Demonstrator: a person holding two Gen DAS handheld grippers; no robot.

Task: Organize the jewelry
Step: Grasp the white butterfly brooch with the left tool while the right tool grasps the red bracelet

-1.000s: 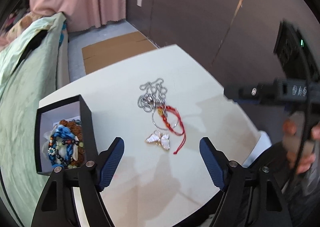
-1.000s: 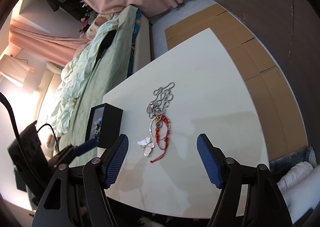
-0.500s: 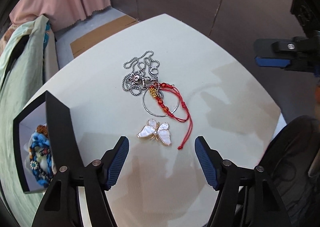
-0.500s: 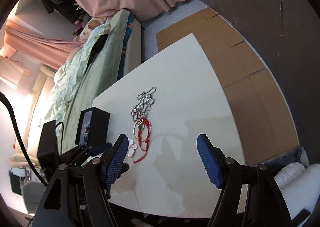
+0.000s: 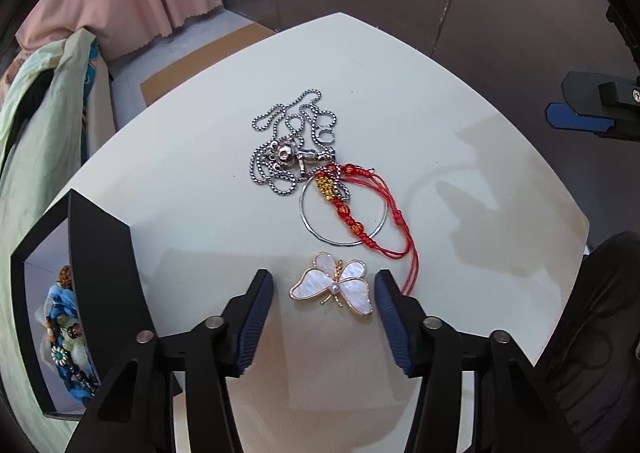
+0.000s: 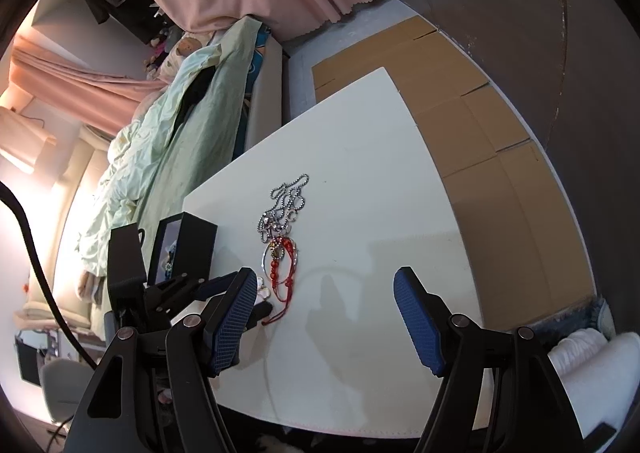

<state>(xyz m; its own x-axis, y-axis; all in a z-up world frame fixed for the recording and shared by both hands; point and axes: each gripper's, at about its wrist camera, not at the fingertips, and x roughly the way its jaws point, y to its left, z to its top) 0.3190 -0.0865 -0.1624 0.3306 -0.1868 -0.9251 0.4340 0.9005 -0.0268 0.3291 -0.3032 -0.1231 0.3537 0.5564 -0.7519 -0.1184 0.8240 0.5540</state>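
Note:
A pearly butterfly brooch (image 5: 333, 289) lies on the white table (image 5: 440, 101). My left gripper (image 5: 325, 285) is open, low over the table, with one finger on each side of the brooch. Beyond it lie a red cord bracelet (image 5: 360, 209), a thin silver ring bangle (image 5: 342, 213) and a silver ball-chain necklace (image 5: 294, 157), tangled together. A black jewelry box (image 5: 80, 285) at the left holds several beaded pieces. My right gripper (image 6: 326, 289) is open and empty, above the table to the right of the jewelry (image 6: 282, 237). The box (image 6: 188, 249) also shows in the right wrist view.
A bed with a green quilt (image 6: 168, 125) runs along the table's left side. Flattened cardboard (image 6: 460, 93) covers the floor beyond the table. The table's near right edge (image 6: 400, 429) is close to white folded cloth (image 6: 588, 365).
My left gripper has come forward and down, so the butterfly brooch now sits between its fingers. The right gripper has drifted a little with the view and stays open.

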